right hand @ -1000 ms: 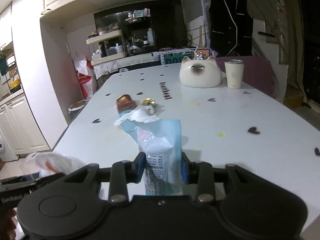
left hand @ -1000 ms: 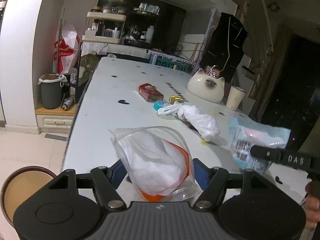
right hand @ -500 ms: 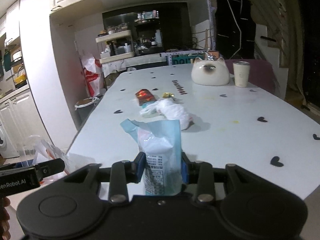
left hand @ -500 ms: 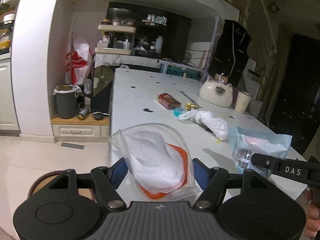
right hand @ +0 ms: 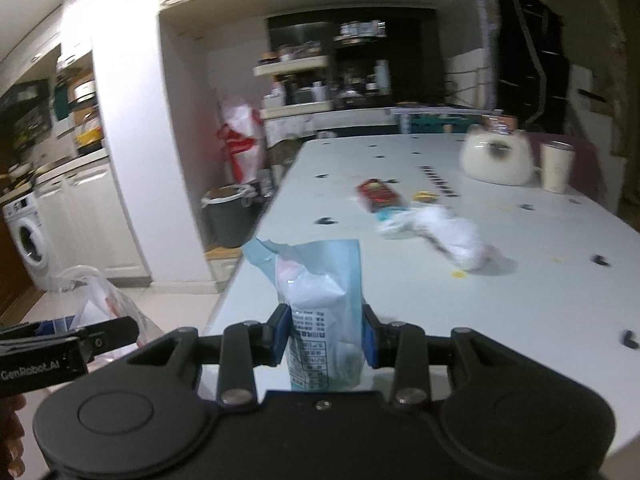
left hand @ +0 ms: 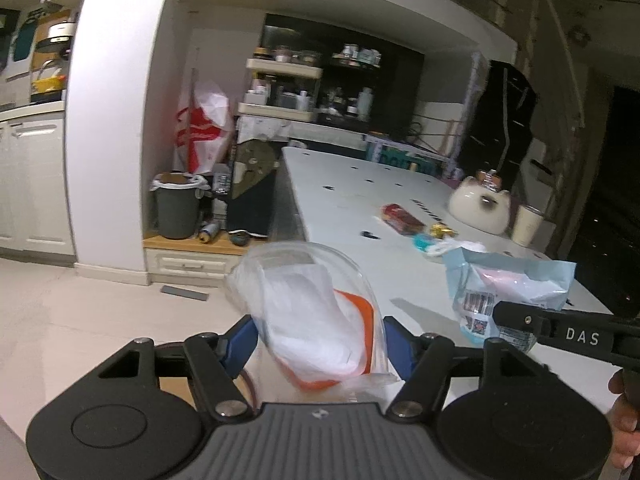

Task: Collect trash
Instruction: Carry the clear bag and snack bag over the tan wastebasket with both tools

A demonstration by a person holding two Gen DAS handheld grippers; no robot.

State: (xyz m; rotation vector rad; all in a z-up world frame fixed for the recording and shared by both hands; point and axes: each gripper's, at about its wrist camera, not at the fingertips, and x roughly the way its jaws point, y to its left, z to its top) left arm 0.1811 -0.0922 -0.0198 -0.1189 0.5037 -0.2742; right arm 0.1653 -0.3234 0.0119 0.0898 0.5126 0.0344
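Observation:
My left gripper (left hand: 318, 346) is shut on a clear plastic bag (left hand: 308, 312) with white paper and an orange rim inside, held off the near left corner of the white table (left hand: 360, 188). My right gripper (right hand: 325, 338) is shut on a light blue pouch (right hand: 320, 300) with a printed label, held over the table's near edge; the pouch also shows in the left wrist view (left hand: 508, 288). A crumpled white bag (right hand: 448, 232), a red packet (right hand: 378, 194), a small gold wrapper (right hand: 425, 197) and a teal scrap (left hand: 422, 243) lie mid-table. A grey bin (left hand: 178, 204) with a white liner stands on the floor left of the table.
A cream cat-shaped container (right hand: 496, 156) and a paper cup (right hand: 556, 166) stand at the table's far right. A red-and-white bag (left hand: 204, 132) hangs by the pillar. A shelf of jars (left hand: 284, 88) is behind. A washing machine (right hand: 26, 240) stands far left.
Both grippers have pulled back from the table and swung left with their loads. The bin and kitchen floor now show more; the table items look farther away.

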